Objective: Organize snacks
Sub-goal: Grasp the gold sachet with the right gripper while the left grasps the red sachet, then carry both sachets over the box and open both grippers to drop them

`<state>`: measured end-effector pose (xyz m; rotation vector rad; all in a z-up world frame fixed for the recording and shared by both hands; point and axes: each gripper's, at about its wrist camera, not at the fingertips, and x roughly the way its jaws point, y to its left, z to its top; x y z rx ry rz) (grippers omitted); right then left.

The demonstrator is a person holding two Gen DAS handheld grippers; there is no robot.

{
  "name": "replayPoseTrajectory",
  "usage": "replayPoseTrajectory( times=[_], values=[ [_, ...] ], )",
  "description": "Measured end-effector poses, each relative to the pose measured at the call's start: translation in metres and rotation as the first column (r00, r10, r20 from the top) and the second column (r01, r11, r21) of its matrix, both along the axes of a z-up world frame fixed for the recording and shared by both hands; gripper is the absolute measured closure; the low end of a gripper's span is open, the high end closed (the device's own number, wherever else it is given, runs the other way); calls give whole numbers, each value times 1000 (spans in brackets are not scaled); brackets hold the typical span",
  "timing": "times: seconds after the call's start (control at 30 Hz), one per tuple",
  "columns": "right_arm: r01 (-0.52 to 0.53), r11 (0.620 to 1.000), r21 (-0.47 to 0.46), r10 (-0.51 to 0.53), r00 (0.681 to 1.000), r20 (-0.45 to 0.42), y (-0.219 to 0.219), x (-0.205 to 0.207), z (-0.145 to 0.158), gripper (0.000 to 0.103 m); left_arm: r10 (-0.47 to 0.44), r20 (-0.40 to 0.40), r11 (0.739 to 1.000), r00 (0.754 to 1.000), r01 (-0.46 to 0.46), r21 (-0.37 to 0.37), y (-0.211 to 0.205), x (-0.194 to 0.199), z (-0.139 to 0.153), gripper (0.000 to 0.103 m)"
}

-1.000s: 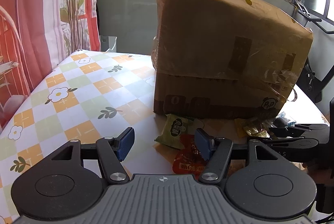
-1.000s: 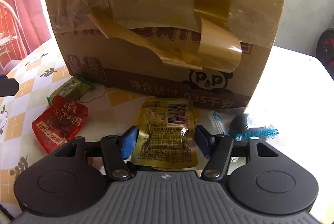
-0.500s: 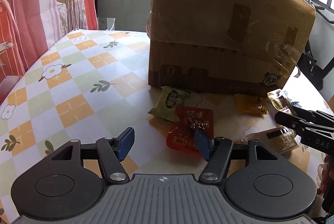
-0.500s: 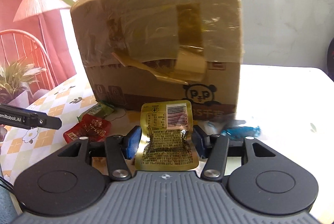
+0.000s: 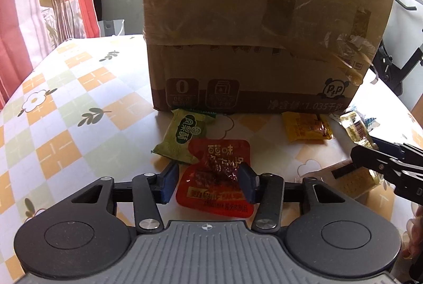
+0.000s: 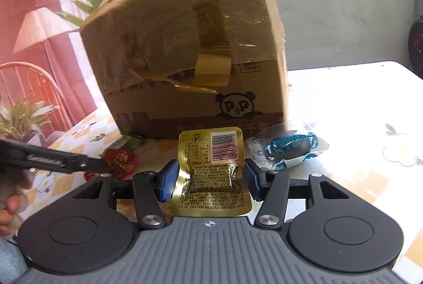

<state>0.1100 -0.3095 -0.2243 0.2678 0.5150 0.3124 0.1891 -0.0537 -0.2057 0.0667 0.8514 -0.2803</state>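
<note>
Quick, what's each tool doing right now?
Left tool: jaws closing around the red snack packet, not gripping yet.
Right tool: shut on the gold snack packet.

The big cardboard box (image 5: 259,32) is walling off twelve o'clock for both grippers, and snack packets are crowding its foot: a green packet (image 5: 185,135), a yellow packet (image 5: 304,129), a blue-and-white wrapper (image 6: 288,149). Open checked tablecloth (image 5: 60,120) is lying free at nine to ten o'clock of the left gripper (image 5: 208,178). The right gripper (image 5: 383,165) is reaching in at three o'clock, narrowing that side.
</note>
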Motion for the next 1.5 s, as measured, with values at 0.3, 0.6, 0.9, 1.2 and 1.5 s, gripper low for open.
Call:
replayPoseTrajectory(
  times=[0.3,0.6,0.9,1.2,1.5],
  values=[
    [-8,999,36,9,1000,-25,-3,5,-3,48,20,-24,1000,1000,-20,1,-12,11,-12,54],
    [-11,998,54,13,999,-50,-2,7,-6,48,10,-38,1000,999,-11,-19,-23,18,-13,48],
    [-8,998,61,12,998,-62,-1,8,-6,48,-22,-17,999,1000,23,40,-44,23,-19,33],
    [-5,998,64,10,998,-66,-1,8,-7,48,-14,20,999,1000,15,-43,-29,16,-5,85],
    [5,998,56,-1,998,-66,-1,8,-6,48,-26,46,997,999,29,-72,-21,1,4,91]
  ],
)
